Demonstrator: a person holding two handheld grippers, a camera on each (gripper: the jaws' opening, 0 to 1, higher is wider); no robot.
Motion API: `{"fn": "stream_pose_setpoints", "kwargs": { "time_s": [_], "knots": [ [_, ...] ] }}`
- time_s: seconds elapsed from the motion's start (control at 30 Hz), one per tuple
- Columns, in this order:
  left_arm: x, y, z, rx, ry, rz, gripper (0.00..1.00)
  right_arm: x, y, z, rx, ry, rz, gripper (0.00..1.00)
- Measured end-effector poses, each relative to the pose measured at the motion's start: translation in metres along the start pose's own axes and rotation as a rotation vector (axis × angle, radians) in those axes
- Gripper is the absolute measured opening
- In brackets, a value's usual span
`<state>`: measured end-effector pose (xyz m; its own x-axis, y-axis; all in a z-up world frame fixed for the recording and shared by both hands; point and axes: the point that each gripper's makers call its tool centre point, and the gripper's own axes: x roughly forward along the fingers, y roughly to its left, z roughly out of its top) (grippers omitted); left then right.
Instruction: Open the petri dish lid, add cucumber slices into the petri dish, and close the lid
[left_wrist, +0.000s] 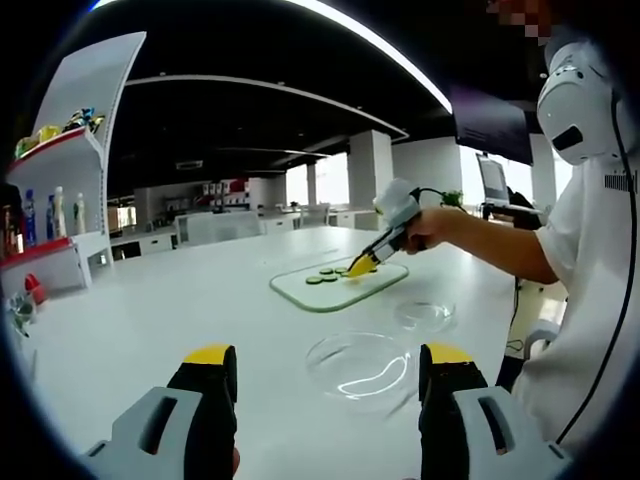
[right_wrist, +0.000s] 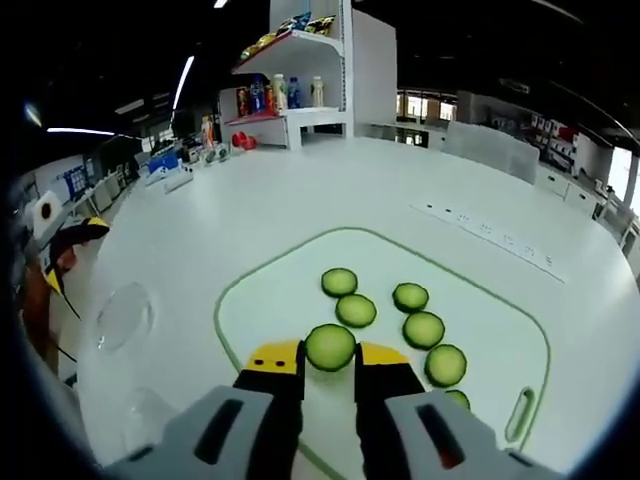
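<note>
Two clear round petri dish pieces lie apart on the white table: a larger one (left_wrist: 360, 365) just ahead of my left gripper (left_wrist: 328, 358), and a smaller one (left_wrist: 425, 315) beyond it. The left gripper is open, with nothing between its yellow-tipped jaws. Farther off, a glass cutting board (left_wrist: 335, 290) with a green edge carries several cucumber slices (left_wrist: 325, 273). A hand holds my right gripper (left_wrist: 362, 265) tip-down on that board. In the right gripper view, the right gripper (right_wrist: 330, 358) is shut on one cucumber slice (right_wrist: 330, 347), which sits flat at the board (right_wrist: 500, 330). Other slices (right_wrist: 423, 328) lie just beyond.
A white shelf with bottles (left_wrist: 60, 215) (right_wrist: 290, 95) stands at the table's far end. A person's arm and white shirt (left_wrist: 590, 260) are close on the right in the left gripper view. A clear dish piece (right_wrist: 122, 315) lies left of the board. A socket strip (right_wrist: 490, 238) runs behind it.
</note>
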<state>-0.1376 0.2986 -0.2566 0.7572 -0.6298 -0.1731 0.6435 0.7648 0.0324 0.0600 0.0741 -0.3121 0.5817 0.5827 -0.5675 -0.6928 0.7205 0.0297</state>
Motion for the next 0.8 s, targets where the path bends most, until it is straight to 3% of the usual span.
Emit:
{"fn": "stream_pose_setpoints", "kwargs": {
  "time_s": [0.3, 0.8],
  "knots": [
    [0.003, -0.004, 0.002, 0.008, -0.003, -0.008, 0.74, -0.011, -0.004, 0.002, 0.003, -0.011, -0.011, 0.19],
    [0.004, -0.009, 0.007, 0.023, -0.005, -0.019, 0.74, -0.047, 0.021, 0.025, -0.035, -0.096, 0.029, 0.19]
  ]
}}
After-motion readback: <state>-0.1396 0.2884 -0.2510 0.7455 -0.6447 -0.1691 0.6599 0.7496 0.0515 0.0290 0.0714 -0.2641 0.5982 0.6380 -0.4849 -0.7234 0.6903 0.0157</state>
